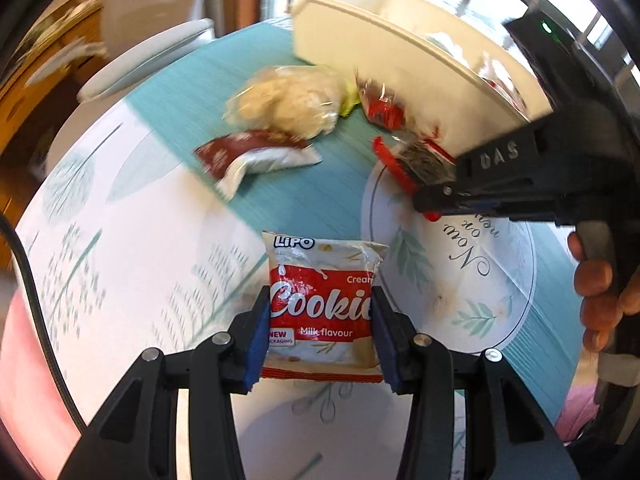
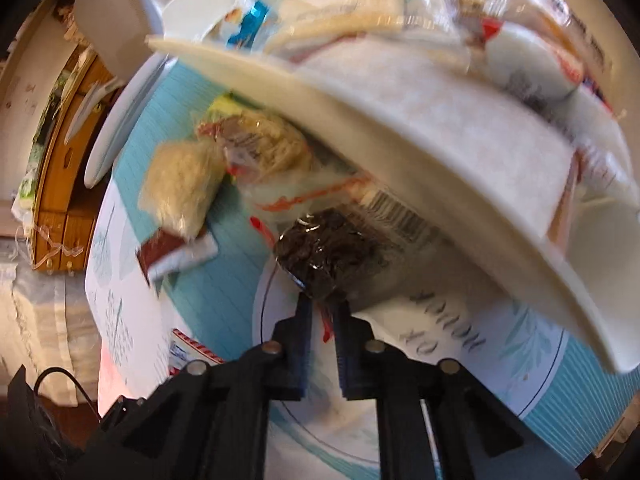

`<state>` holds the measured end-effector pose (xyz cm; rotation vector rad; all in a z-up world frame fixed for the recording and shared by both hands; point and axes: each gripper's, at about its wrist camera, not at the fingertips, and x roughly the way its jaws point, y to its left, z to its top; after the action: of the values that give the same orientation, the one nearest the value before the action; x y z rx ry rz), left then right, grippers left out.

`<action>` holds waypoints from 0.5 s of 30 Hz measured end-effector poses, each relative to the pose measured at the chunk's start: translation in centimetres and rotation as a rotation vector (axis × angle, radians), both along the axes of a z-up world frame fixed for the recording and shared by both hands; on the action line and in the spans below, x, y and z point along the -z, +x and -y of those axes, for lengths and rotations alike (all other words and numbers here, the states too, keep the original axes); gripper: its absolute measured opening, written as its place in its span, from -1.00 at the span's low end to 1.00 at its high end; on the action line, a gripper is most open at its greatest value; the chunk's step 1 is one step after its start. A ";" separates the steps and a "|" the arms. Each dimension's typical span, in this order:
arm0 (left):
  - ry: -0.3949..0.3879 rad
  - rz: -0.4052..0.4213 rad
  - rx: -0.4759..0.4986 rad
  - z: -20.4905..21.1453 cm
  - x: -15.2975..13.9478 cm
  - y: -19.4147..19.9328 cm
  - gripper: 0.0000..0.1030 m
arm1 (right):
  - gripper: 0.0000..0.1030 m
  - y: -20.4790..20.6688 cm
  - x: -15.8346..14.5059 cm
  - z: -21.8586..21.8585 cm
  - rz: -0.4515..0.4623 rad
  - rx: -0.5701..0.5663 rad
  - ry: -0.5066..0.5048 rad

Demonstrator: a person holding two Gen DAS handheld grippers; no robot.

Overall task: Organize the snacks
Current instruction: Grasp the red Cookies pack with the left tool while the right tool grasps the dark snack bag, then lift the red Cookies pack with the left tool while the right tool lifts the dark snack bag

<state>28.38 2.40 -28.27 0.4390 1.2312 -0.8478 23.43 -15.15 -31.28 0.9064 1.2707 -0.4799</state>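
My left gripper [image 1: 320, 304] is shut on a red and white Lipo cookie packet [image 1: 322, 300], held above the table. My right gripper [image 2: 322, 304] is shut on a clear packet of dark snacks with red trim [image 2: 320, 248]; it also shows in the left wrist view [image 1: 420, 160], held just in front of the white bin [image 1: 400, 60]. The white bin [image 2: 420, 132] holds several wrapped snacks. On the table lie a pale puffed snack bag [image 1: 288, 100], a dark red and white packet [image 1: 256, 156] and a small red wrapper [image 1: 380, 104].
The table has a teal and white leaf-print cloth [image 1: 132, 240] with a round printed mat [image 1: 460, 280]. A white chair [image 1: 148, 60] stands beyond the far edge. A wooden cabinet [image 2: 60, 152] stands to the left. A person's hand [image 1: 600, 300] holds the right gripper.
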 end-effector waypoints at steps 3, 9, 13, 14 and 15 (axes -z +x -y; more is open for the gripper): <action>-0.013 -0.014 -0.079 -1.7 -0.6 -0.6 -0.13 | -0.82 -0.4 0.1 -0.3 0.019 -0.004 0.022; -0.022 -0.035 -0.197 -4.6 -1.7 -2.5 -0.14 | -0.76 -1.8 -1.1 0.6 0.104 0.061 0.086; -0.010 -0.044 -0.251 -5.4 -1.9 -3.6 -0.13 | -0.76 -1.8 -1.9 0.9 0.128 0.035 0.076; -0.014 -0.045 -0.262 -6.1 -2.3 -4.3 -0.13 | -0.76 -1.9 -2.0 0.9 0.136 0.022 0.077; -0.018 -0.045 -0.272 -6.1 -2.2 -4.4 -0.13 | -0.76 -1.9 -2.1 0.8 0.141 -0.004 0.071</action>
<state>24.02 8.47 -26.06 0.2315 1.2897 -0.6386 21.54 -15.92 -29.20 0.9805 1.1662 -0.3630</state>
